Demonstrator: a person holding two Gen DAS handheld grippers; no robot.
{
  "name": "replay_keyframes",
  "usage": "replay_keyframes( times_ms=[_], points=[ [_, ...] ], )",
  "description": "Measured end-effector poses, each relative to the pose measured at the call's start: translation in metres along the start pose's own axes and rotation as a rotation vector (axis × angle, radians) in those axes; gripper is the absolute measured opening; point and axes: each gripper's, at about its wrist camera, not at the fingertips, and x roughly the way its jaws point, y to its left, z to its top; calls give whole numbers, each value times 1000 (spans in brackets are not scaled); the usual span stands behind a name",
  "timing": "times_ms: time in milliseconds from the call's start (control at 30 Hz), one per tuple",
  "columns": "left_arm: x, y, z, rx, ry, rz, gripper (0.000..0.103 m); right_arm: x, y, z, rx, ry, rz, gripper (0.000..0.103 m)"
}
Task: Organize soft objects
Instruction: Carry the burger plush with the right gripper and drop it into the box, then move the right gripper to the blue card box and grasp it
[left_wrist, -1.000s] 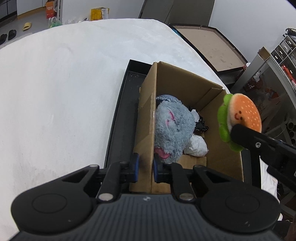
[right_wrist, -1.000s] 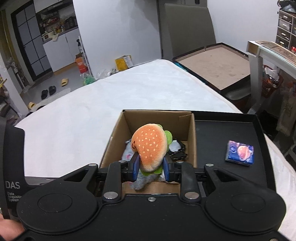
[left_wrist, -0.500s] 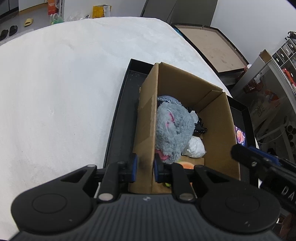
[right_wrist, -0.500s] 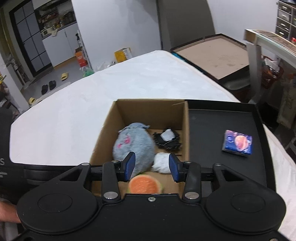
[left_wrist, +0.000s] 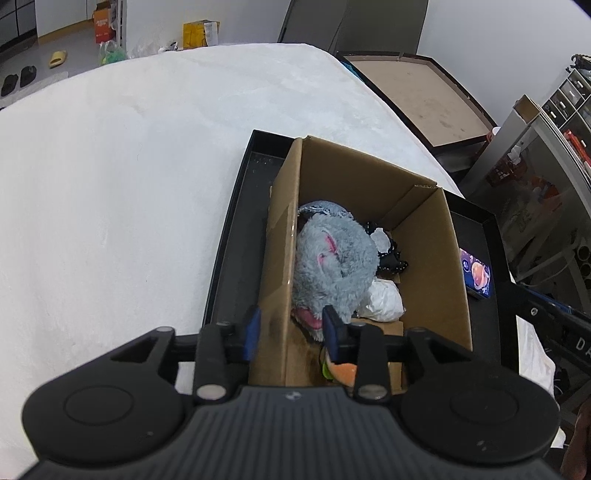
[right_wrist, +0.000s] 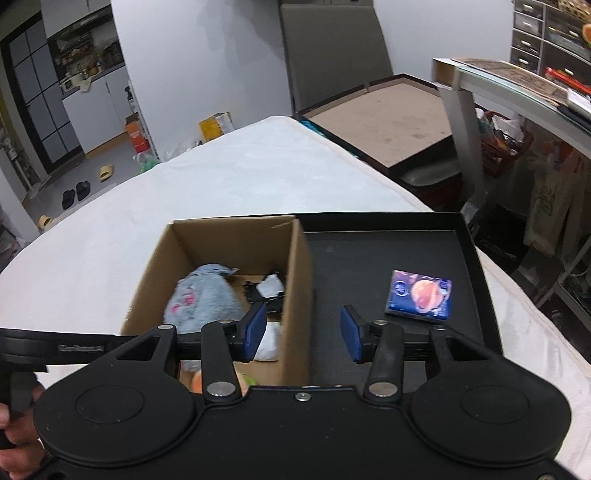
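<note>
A cardboard box (left_wrist: 436, 236) (right_wrist: 295, 266) stands in a black tray (left_wrist: 236, 236) (right_wrist: 406, 258). Inside lie a grey plush (left_wrist: 332, 266) (right_wrist: 203, 302), a white soft lump (left_wrist: 384, 301) (right_wrist: 267, 339), a black-and-white item (left_wrist: 386, 251) (right_wrist: 269, 290) and a burger plush (left_wrist: 341, 371) (right_wrist: 199, 380) at the near end. My left gripper (left_wrist: 291, 332) is open, its jaws straddling the box's left wall without touching it. My right gripper (right_wrist: 303, 332) is open and empty above the box's right wall.
A small blue picture card (right_wrist: 419, 297) (left_wrist: 476, 273) lies in the tray right of the box. The tray rests on a white padded surface (left_wrist: 110, 184). A chair (right_wrist: 332, 59), a brown-topped table (right_wrist: 380, 118) and a metal shelf (right_wrist: 517, 81) stand beyond.
My right gripper let go of the burger plush, which dropped into the box's near end, then opened wide and shifted right. My left gripper let go of the box's left wall and opened.
</note>
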Motion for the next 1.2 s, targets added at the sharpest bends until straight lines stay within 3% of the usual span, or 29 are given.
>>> replay_keyframes(
  times_ms=[200,467,633,833,1200],
  points=[
    [3,-8,1,14,-4,28,48,13,-26,-4,35,4,-19,50],
    [10,-22,4,25,-13,66,64,35,-56,-8,77,4,-40,66],
    [17,-30,3,38,-7,93,66,51,-74,-11,103,-22,-71,86],
    [25,-45,0,68,-14,141,74,70,-91,-18,144,-40,-109,98],
    [41,-65,-2,106,-30,250,80,99,-98,-24,131,-22,-99,101]
  ],
)
